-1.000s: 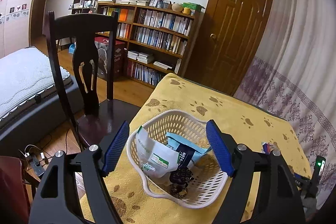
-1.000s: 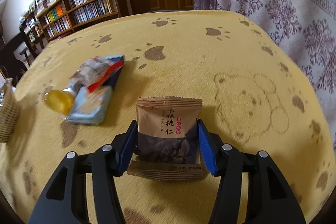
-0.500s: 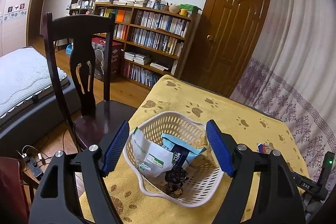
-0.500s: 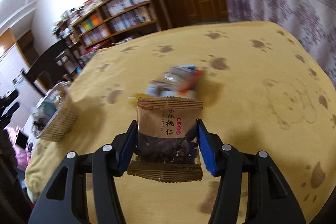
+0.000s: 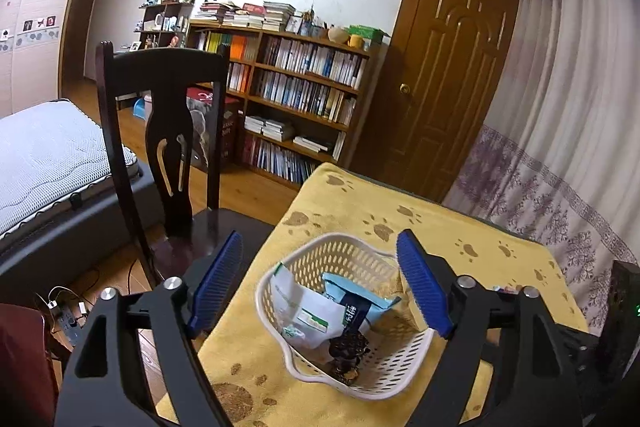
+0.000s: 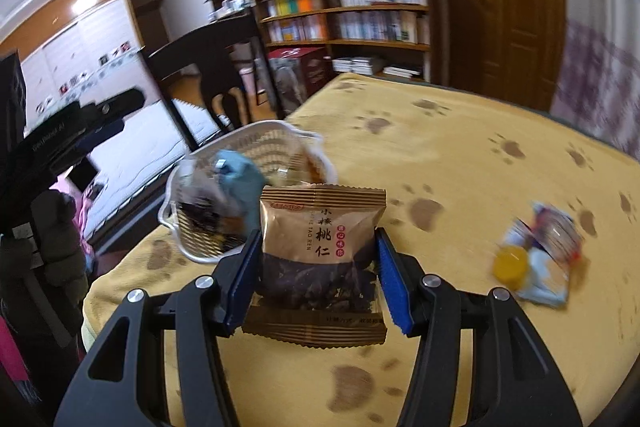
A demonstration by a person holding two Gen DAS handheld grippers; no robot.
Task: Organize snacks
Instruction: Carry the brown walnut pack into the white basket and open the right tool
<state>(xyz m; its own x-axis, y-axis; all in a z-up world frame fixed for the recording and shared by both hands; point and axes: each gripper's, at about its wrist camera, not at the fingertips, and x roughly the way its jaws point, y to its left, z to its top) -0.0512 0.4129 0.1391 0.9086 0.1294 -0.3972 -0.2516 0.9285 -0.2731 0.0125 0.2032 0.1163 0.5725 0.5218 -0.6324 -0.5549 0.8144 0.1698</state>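
Hovering with jaws spread empty, the left gripper point(image 5: 320, 291) frames the white basket point(image 5: 400, 371); the right gripper point(image 6: 316, 279) clenches the brown walnut packet point(image 6: 320, 227), basket lying at its ten o'clock, nearby.

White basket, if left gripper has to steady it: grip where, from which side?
Judging from the left wrist view, take the near rim of the white basket, coming from above with one finger inside the wall and one outside. The basket is wider than the open left gripper, so it can't be spanned; the thin, slotted wall suits a pinch, and the packets lean toward its left side.
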